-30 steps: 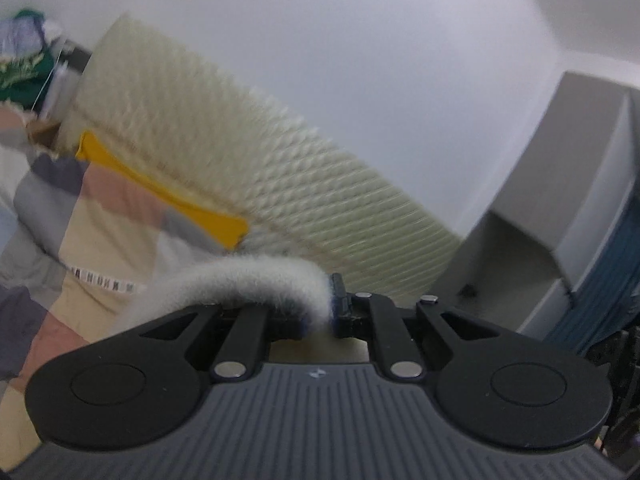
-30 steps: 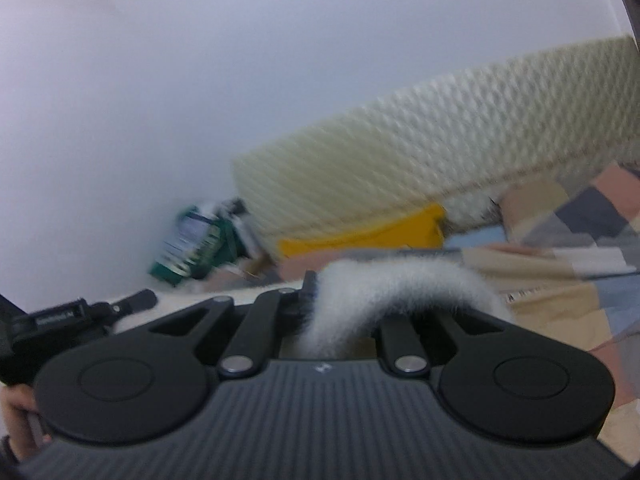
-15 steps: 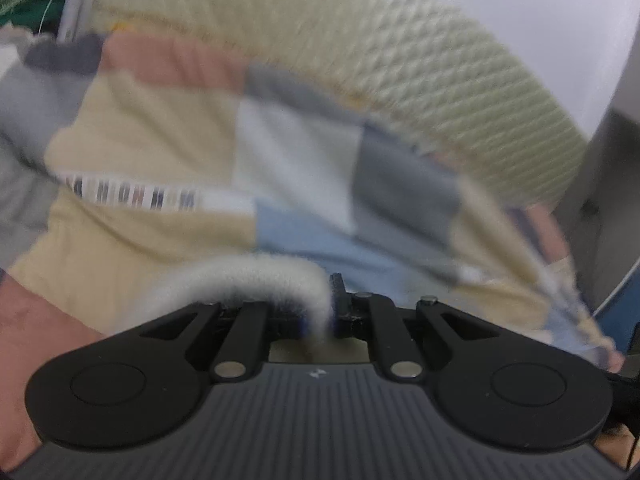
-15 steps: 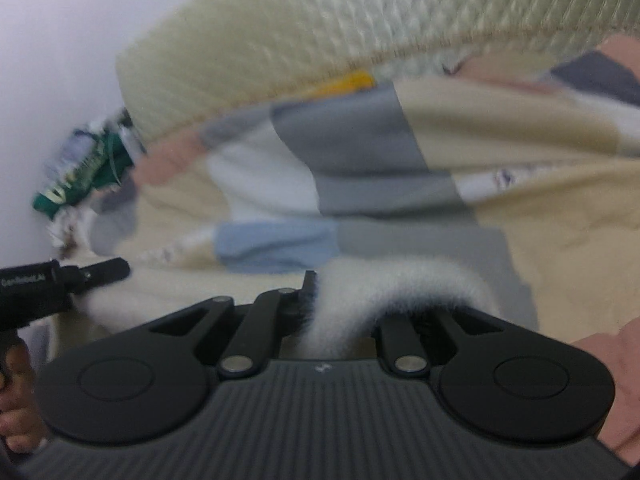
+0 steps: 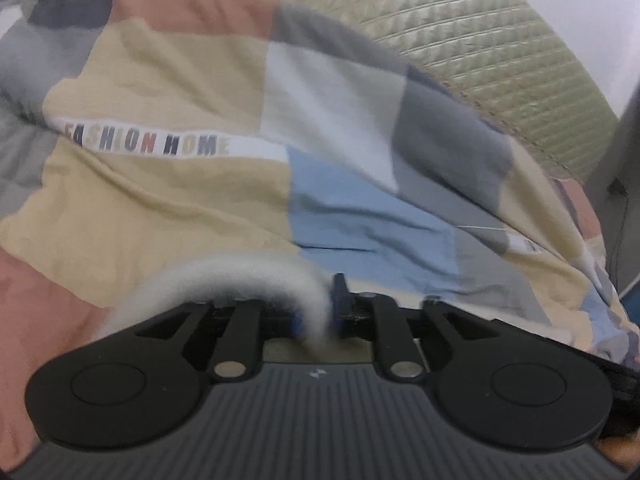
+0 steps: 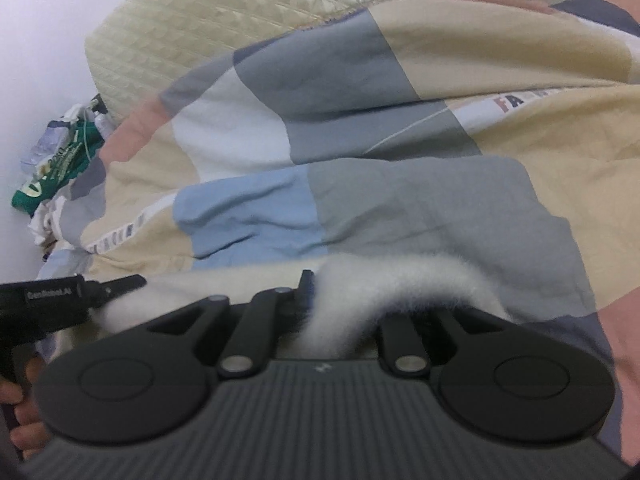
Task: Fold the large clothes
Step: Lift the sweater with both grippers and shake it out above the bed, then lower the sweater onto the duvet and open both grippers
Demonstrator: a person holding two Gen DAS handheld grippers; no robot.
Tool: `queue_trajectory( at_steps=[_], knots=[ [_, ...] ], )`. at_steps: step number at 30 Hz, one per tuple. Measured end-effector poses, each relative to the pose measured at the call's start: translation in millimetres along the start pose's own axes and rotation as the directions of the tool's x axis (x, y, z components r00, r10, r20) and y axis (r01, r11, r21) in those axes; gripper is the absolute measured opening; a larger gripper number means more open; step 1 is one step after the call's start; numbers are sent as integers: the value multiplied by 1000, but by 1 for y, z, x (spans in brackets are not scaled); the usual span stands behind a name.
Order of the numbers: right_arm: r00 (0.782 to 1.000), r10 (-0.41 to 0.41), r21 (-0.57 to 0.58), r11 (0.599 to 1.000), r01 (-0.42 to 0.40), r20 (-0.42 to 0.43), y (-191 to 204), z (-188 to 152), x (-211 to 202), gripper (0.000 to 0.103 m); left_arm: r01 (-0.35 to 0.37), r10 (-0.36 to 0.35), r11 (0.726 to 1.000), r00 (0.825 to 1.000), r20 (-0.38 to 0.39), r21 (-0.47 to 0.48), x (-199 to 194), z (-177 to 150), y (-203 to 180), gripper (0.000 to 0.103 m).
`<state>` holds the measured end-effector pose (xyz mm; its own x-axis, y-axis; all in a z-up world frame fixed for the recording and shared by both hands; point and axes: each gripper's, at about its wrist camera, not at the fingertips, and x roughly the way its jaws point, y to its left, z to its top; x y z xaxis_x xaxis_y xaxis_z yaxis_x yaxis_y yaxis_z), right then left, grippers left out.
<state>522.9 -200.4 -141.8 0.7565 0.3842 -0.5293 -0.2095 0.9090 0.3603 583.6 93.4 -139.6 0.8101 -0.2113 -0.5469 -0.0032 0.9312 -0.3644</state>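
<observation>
Fleece, white and thick-piled, is the task's thing: a band of the white fleece garment arches over the front of the right gripper and drops between its jaws, and in the left wrist view another part of its edge does the same at the left gripper. Each tool has one part of the edge, probably so that the cloth between them can be laid down straight rather than bunched.

Both pairs of jaws have just been opening, the left more than the right. Fleece lies between the jaws in both views and fills the gap. Whether the pads press on it at this moment I cannot tell, because the pile hides the contact.

Both tools point downward, low over the patchwork quilt that covers the bed, which serves as the folding surface. In the right wrist view the left gripper shows at the near left, level with the right one, a person's hand on its grip, and pale fleece runs between the two tools along the quilt. That fits a fold being set down and let go.

Beyond the quilt, a cream quilted mattress leans at the far side, and a heap of green and white things sits at the far left, well apart from the work.
</observation>
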Motion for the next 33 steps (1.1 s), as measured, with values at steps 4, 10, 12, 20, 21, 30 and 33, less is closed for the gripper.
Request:
queue_trajectory(
  at_steps=[4,10,12,20,21,30,33],
  knots=[
    [999,33,-22,999,-33,-6,11,-5,-27,25,6,-7,999,1000,15,33,-38,-9,-16,58],
    [999,52,-51,997,-51,17,31,-24,-95,45,16,-18,998,999,30,56,-113,-33,-40,58],
    [998,63,-52,997,-63,7,37,-31,-120,47,19,-21,998,999,40,61,-138,-43,-48,58],
    [996,83,-80,994,-80,31,62,-70,-228,47,23,-31,995,996,83,95,-250,-92,-85,58],
    [996,84,-80,994,-81,36,66,-77,-243,47,22,-31,995,996,87,100,-263,-99,-89,58],
    [995,99,-89,991,-96,25,86,-136,-337,47,-7,-7,992,994,107,124,-359,-176,-119,58],
    [996,94,-104,990,-92,11,90,-156,-354,47,-1,-9,994,996,94,111,-375,-195,-123,58]
  ],
)
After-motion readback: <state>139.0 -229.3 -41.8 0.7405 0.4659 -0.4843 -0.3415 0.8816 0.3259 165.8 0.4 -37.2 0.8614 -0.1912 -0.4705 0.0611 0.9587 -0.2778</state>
